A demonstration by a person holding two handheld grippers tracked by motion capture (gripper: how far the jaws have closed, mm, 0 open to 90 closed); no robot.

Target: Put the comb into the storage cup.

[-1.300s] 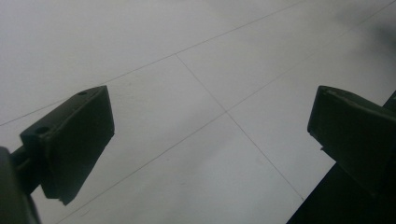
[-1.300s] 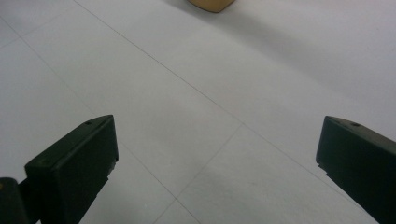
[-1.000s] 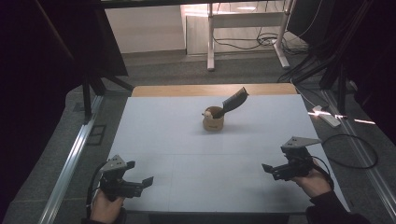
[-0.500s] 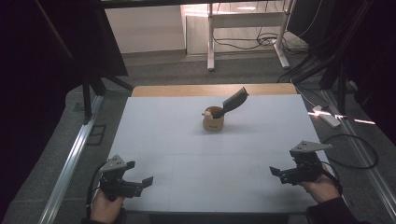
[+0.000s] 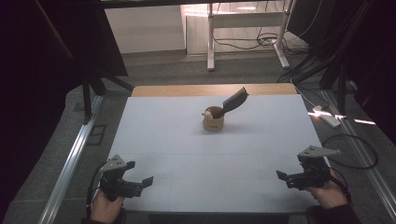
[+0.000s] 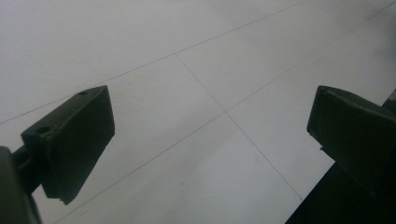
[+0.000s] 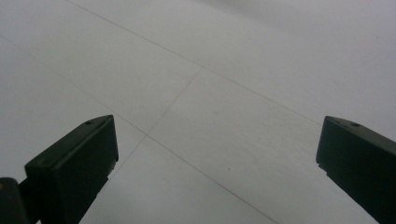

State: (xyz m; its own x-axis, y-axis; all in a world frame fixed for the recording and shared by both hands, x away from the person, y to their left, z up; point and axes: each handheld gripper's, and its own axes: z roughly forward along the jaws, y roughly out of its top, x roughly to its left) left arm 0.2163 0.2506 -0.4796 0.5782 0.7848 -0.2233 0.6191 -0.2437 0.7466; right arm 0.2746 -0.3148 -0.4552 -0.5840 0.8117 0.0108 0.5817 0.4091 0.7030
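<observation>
Nearest, at about 7 o'clock on the white table, the left gripper sits low in the person's left hand, its jaws spread wide with nothing between them and aimed toward 3 o'clock along the near edge. In the left gripper view, the left gripper looks down on bare tabletop crossed by thin seams, with the dark table edge at its lower right

At about 5 o'clock the right gripper is held in the right hand, jaws likewise wide apart and empty, aimed toward 9 o'clock, so the two grippers face each other across the near part of the table, well apart. Its grey plate sits on top and its cable loops off toward 3 o'clock

Farther off, toward 12 o'clock and near the table's middle line, stands a small wooden cup, upright. A dark flat tool leans in it, its long axis tilted, lower end in the cup and upper end pointing up toward 2 o'clock
</observation>
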